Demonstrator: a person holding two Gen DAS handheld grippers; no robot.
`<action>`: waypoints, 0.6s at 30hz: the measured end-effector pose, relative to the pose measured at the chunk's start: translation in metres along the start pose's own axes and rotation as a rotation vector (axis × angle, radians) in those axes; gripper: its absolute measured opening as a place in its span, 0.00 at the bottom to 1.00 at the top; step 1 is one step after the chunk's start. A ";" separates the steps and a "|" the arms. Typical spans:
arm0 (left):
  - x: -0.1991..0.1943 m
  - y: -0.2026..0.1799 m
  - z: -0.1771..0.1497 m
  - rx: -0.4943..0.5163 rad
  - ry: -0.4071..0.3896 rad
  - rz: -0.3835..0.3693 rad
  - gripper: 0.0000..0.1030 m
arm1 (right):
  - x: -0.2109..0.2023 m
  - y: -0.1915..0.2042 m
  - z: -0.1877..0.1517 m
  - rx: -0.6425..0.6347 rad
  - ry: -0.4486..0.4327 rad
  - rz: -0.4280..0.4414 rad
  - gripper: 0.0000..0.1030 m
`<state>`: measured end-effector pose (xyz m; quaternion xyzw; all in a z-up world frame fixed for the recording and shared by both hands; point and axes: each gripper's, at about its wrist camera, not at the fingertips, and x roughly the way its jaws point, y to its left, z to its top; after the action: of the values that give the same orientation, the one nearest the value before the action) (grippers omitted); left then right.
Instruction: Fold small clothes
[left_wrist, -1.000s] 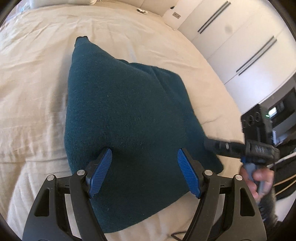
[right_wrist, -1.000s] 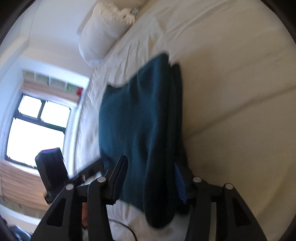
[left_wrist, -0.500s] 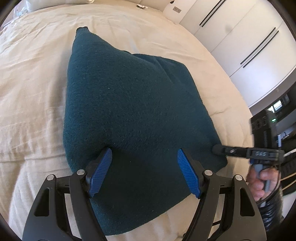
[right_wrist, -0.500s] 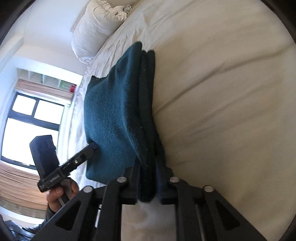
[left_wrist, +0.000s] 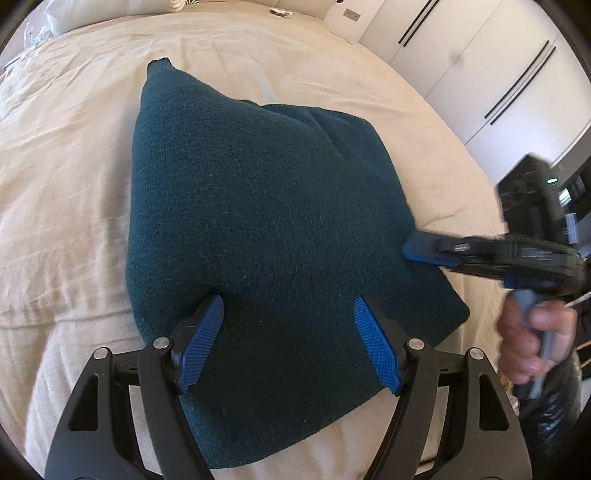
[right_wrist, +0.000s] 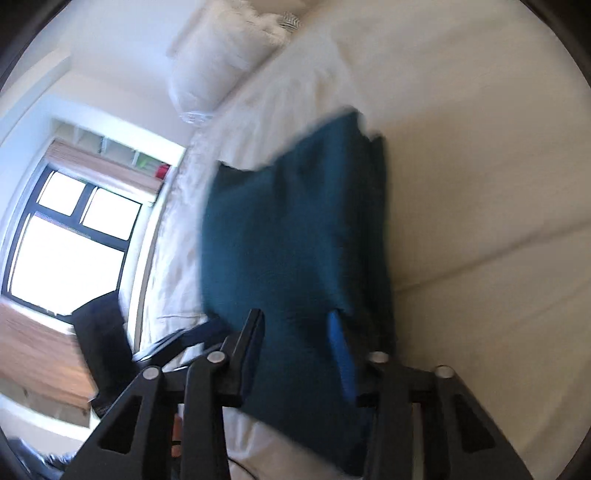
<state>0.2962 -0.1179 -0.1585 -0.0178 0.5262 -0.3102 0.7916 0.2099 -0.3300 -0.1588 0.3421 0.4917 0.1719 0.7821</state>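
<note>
Lying folded on the cream bed (left_wrist: 81, 155), the dark teal knit (left_wrist: 258, 229) is a thick wedge — its long axis runs from the broad near edge under my left claw away to a narrow pointed corner at the far left. My left claw (left_wrist: 288, 332) hovers low over that near edge, blue pads spread wide apart with nothing between them; I cannot tell whether the tips touch the cloth. My right claw (right_wrist: 295, 332) comes in from the right side, level with the knit's right edge where the stacked layers show. Its fingers stand apart with the fabric running between them — not pinched, as far as the blurred view lets me judge. In the left view its blue tip meets the right edge about midway along. So the right claw is nearer the layered edge, the left nearer the broad near end. I judge any next fold would carry the near end toward that far corner. A white pillow (right_wrist: 221, 66) sits far off at the bed's head.
</note>
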 end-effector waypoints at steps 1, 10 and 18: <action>-0.001 0.000 0.000 0.000 0.000 -0.002 0.70 | 0.003 -0.007 -0.001 0.009 -0.001 -0.009 0.07; -0.041 -0.001 0.025 0.002 -0.116 0.047 0.70 | -0.041 -0.015 -0.022 0.039 -0.107 0.012 0.11; 0.013 0.016 0.093 0.005 -0.077 0.131 0.59 | -0.032 0.017 -0.001 -0.025 -0.110 0.116 0.15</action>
<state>0.3858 -0.1390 -0.1333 0.0064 0.4945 -0.2581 0.8299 0.1958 -0.3375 -0.1264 0.3692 0.4252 0.2037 0.8009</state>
